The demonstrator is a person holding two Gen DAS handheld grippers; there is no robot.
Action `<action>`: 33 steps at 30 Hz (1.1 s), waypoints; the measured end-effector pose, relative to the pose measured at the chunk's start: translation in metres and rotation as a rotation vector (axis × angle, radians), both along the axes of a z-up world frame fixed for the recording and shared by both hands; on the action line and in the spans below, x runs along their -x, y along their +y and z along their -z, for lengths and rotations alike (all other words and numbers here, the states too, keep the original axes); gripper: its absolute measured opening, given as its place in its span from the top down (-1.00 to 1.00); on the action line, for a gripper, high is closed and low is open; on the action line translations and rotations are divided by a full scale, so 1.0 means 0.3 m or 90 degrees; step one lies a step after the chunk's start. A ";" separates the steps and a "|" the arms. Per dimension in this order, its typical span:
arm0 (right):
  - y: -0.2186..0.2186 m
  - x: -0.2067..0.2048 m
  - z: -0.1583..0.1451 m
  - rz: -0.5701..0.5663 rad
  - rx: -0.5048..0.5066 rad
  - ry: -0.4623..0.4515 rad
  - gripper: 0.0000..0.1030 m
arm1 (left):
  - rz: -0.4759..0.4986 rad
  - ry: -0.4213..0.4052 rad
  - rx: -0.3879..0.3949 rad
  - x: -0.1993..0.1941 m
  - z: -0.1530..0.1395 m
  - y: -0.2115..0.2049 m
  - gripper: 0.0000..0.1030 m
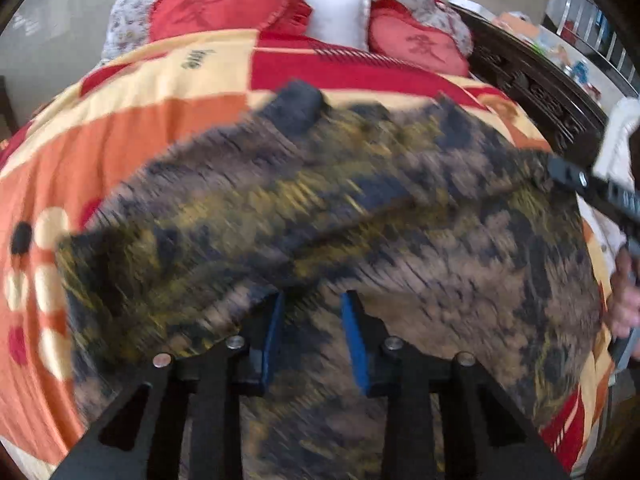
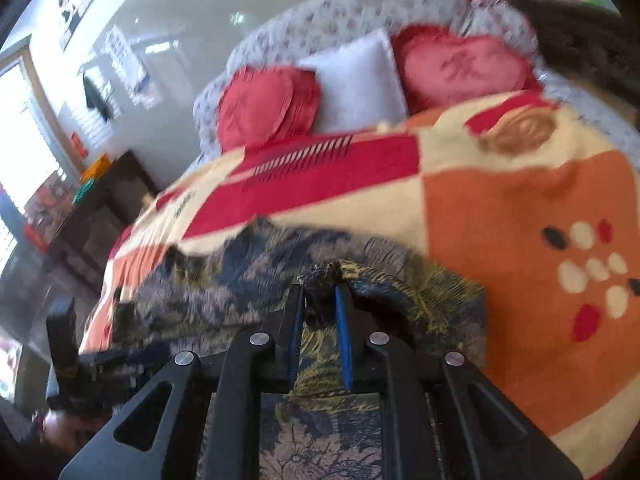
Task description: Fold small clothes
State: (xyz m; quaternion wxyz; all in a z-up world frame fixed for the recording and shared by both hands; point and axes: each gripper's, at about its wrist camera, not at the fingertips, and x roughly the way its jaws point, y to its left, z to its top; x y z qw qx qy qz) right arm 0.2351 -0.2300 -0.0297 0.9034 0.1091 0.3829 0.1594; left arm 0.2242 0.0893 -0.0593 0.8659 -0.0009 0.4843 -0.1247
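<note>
A patterned garment (image 1: 340, 208) in brown, dark blue and yellow lies spread across the bed blanket (image 1: 132, 132), blurred by motion. My left gripper (image 1: 312, 300) is low over its near edge. The blue pads stand apart and flat cloth shows in the gap, with nothing bunched between them. In the right wrist view my right gripper (image 2: 320, 292) is shut on a bunched fold of the garment (image 2: 248, 272), which it lifts a little off the blanket (image 2: 500, 220). The right gripper's black finger (image 1: 588, 184) also shows at the garment's right edge.
Two red heart cushions (image 1: 228, 4) and a white pillow (image 1: 340, 12) lie at the head of the bed. Dark carved wooden furniture (image 1: 532, 84) runs along the right side. A hand (image 1: 628, 300) holds the right tool. A dark side table (image 2: 100, 208) stands at the left.
</note>
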 end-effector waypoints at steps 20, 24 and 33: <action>-0.236 -0.038 -0.093 0.050 -0.063 -0.040 1.00 | -0.094 -0.147 0.054 -0.014 -0.225 0.231 -0.15; -0.097 -0.056 -0.053 0.016 -0.018 -0.022 1.00 | -0.086 -0.114 -0.020 -0.064 -0.123 0.158 -0.06; -0.083 -0.049 0.163 0.078 0.026 -0.028 1.00 | -0.230 -0.088 0.014 -0.222 -0.038 0.305 -0.32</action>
